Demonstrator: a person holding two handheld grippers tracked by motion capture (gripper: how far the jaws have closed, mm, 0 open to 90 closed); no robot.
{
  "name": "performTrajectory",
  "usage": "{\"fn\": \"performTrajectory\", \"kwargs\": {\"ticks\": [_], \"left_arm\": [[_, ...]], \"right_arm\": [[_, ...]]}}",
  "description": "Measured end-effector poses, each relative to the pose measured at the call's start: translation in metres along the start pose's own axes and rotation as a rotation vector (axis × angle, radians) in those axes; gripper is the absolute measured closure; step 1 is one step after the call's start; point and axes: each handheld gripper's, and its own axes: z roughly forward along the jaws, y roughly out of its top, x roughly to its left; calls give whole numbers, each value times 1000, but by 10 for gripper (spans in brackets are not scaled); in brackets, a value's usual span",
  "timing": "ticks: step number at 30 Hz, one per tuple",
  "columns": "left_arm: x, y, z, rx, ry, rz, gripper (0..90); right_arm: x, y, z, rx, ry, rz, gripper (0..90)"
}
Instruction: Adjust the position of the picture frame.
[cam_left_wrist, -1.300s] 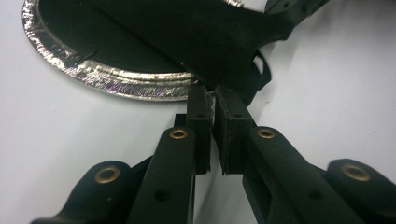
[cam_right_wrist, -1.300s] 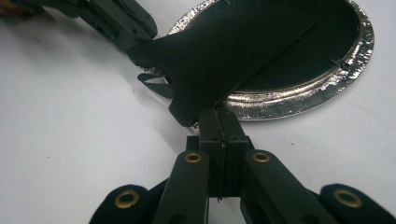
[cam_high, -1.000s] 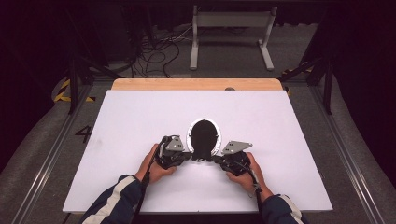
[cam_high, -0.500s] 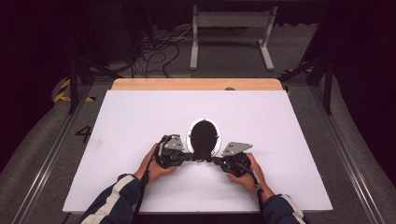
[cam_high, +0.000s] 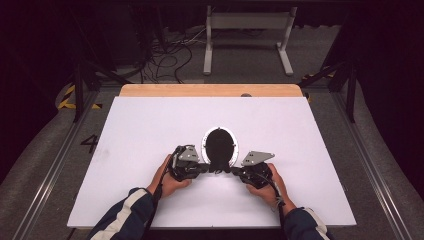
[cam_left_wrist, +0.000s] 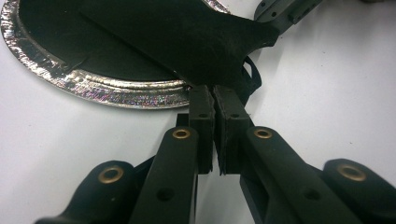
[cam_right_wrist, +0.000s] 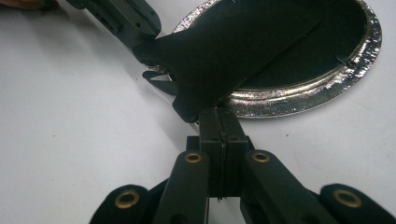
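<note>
Your left gripper (cam_high: 204, 169) pinches the near left corner of the black cloth (cam_high: 220, 150); its jaws have just been opening a little, cloth between them. Your right gripper (cam_high: 235, 171) is clamped tight on the near right corner. The cloth runs toward 12 o'clock over a silver-rimmed oval tray (cam_high: 204, 145), lying at the middle of the white desk (cam_high: 150, 125).
</note>
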Motion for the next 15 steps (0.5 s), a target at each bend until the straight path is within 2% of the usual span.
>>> {"fn": "performTrajectory", "kwargs": {"ticks": [3, 6, 10, 15], "left_arm": [[0, 0, -12, -25, 15, 16, 845], [2, -4, -27, -44, 59, 28, 826], [5, -19, -52, -52, 113, 20, 786], [2, -40, -83, -67, 189, 32, 706]], "right_arm": [[1, 0, -1, 0, 2, -3, 900], [1, -1, -1, 4, 8, -6, 900], [3, 0, -4, 15, 2, -19, 900], [6, 1, -12, 30, -22, -43, 875]]}}
